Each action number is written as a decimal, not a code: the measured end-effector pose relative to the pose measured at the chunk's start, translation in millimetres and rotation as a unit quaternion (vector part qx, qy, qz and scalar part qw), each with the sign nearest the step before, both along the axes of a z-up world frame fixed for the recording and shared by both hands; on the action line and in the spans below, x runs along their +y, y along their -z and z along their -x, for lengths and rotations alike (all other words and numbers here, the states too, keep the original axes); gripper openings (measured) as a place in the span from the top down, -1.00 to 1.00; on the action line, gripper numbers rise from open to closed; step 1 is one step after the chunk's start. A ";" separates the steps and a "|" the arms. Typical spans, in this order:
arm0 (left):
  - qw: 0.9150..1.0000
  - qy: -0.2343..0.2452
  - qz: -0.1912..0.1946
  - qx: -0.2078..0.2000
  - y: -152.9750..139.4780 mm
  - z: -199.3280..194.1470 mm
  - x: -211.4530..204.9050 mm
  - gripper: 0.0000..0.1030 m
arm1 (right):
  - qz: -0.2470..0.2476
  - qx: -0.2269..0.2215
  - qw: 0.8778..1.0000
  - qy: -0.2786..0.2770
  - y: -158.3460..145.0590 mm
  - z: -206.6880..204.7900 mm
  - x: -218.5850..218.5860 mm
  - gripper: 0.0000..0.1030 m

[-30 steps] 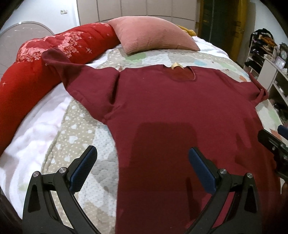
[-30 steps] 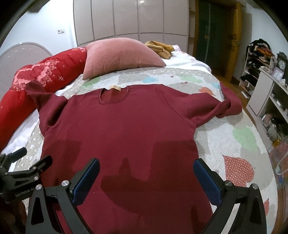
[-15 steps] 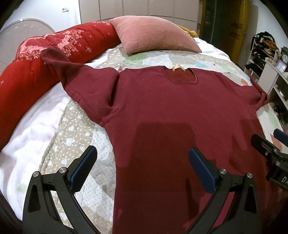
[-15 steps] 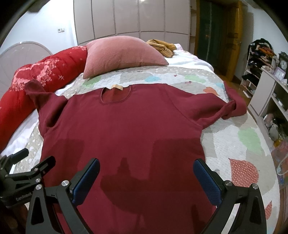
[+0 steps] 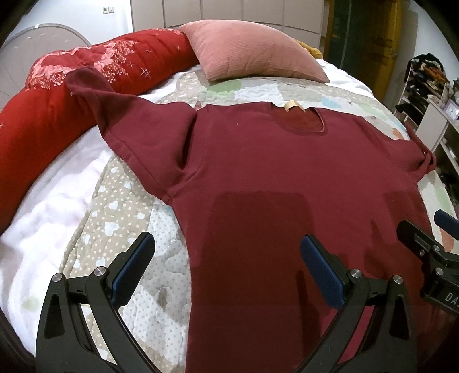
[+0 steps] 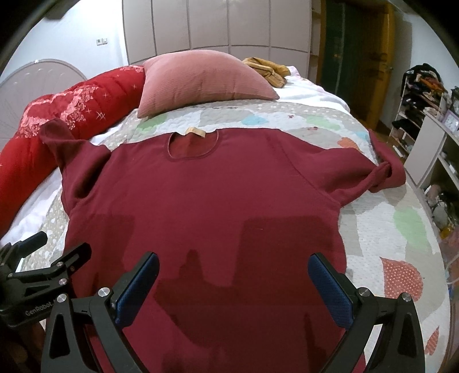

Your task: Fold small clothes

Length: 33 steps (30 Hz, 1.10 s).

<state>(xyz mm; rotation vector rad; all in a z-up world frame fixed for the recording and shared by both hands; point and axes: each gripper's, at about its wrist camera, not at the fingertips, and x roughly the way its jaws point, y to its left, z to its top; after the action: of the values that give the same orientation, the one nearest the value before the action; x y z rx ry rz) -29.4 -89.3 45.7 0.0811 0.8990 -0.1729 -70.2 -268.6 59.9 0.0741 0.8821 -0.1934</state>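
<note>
Both grippers, left gripper (image 5: pixel 226 264) and right gripper (image 6: pixel 233 282), fingers wide, hover over maroon sweater (image 6: pixel 218 200) lying flat on bed (image 6: pixel 387 229); pinch each sleeve (image 5: pixel 137 134) at cuff, fold inward squarely.

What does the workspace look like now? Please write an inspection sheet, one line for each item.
Surface: quilted patchwork bedspread on a bed, white sheet at the left.
Job's things: maroon sweater spread flat, neck away from the cameras; left sleeve reaches onto the red quilt; right sleeve bunched at the cuff.
Clutter: pink pillow; mustard cloth behind it.
Grippers: left gripper and right gripper both open above the sweater's lower part, fingers holding nothing.
Cables: nothing seen.
Surroundings: wardrobe doors, crowded shelves at right.
</note>
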 end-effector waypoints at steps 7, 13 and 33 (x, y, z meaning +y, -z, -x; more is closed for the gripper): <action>1.000 -0.004 0.003 0.006 4.8 -5.4 3.0 -0.98 | 0.003 0.004 1.000 -0.003 3.8 -7.4 3.7 -1.00; 1.000 -0.006 0.006 0.010 7.5 -9.7 4.6 -0.98 | 0.003 0.007 1.000 -0.008 8.3 -13.0 7.5 -1.00; 1.000 -0.011 0.013 0.018 14.0 -24.0 13.3 -0.98 | 0.005 0.014 1.000 -0.024 17.2 -35.4 21.7 -1.00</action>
<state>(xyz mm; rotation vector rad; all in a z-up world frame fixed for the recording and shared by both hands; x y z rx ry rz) -5.4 -76.0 31.7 0.0449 0.9334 -0.1657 -34.8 -246.8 42.6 0.0412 0.9101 -0.1534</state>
